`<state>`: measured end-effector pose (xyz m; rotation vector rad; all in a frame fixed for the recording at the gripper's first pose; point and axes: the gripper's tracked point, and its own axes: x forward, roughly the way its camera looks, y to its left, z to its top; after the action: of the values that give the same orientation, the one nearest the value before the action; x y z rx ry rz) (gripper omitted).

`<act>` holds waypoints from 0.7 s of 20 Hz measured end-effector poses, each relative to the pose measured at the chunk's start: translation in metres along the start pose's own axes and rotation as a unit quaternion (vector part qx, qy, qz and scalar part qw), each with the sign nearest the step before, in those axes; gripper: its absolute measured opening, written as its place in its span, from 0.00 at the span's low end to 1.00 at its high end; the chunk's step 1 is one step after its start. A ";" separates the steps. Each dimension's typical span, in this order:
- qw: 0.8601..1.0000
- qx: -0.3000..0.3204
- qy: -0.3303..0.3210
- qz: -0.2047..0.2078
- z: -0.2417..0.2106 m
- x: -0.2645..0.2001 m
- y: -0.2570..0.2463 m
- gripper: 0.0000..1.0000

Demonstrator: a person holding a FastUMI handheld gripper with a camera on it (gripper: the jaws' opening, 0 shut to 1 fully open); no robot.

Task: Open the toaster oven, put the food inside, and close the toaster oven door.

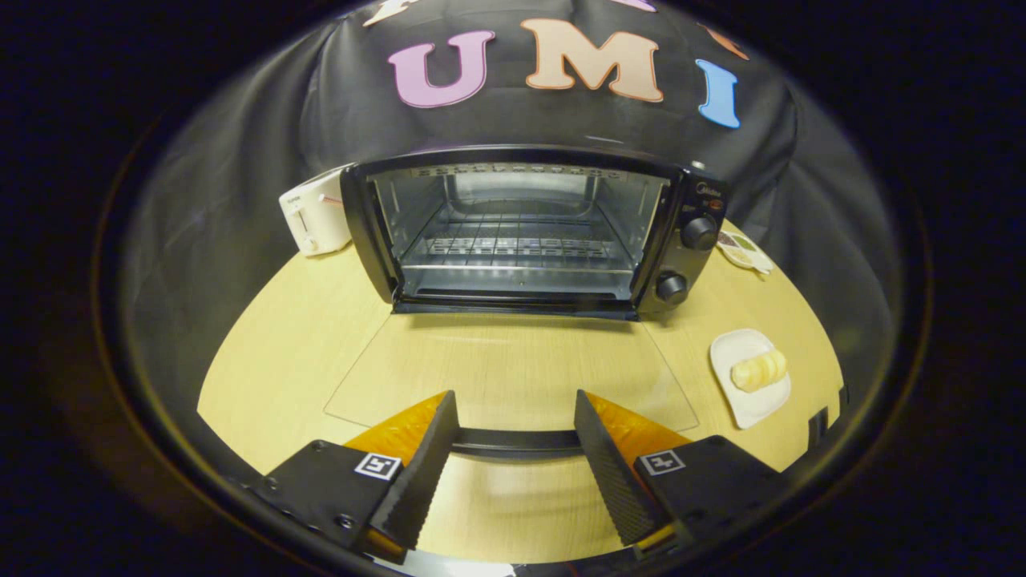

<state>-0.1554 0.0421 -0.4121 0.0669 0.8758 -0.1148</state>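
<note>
Oven (529,232) sits far on the tabletop (304,353), door (513,377) already flat down. My claw (517,437) is open, empty. Food (759,370) is on a plate (741,409) near right; I'd swing over and pinch gently.

**Dark booth, pale bench under a warm light**

A black cloth wall (240,200) hangs behind and curves round both sides, creased in soft folds and catching a faint sheen. In front of it stands the bench (280,353), a light wood-grain top with a rounded near edge. Warm light falls on the bench from above and leaves a bright patch near its front edge. Beyond the bench the room drops into darkness. At the far left of the bench, against the cloth, stands a small white appliance (314,222).
</note>
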 end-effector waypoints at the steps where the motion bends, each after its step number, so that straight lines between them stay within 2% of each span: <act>1: 1.000 -0.004 0.005 0.001 -0.003 0.002 0.001 0.92; 4: 1.000 -0.011 0.025 0.005 -0.017 0.010 0.003 0.92; 7: 1.000 0.011 0.022 0.008 -0.018 0.013 0.001 0.92; 14: 1.000 0.007 0.003 0.008 0.002 0.010 -0.002 0.91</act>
<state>-0.1477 0.0389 -0.4188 0.0863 0.8811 -0.1064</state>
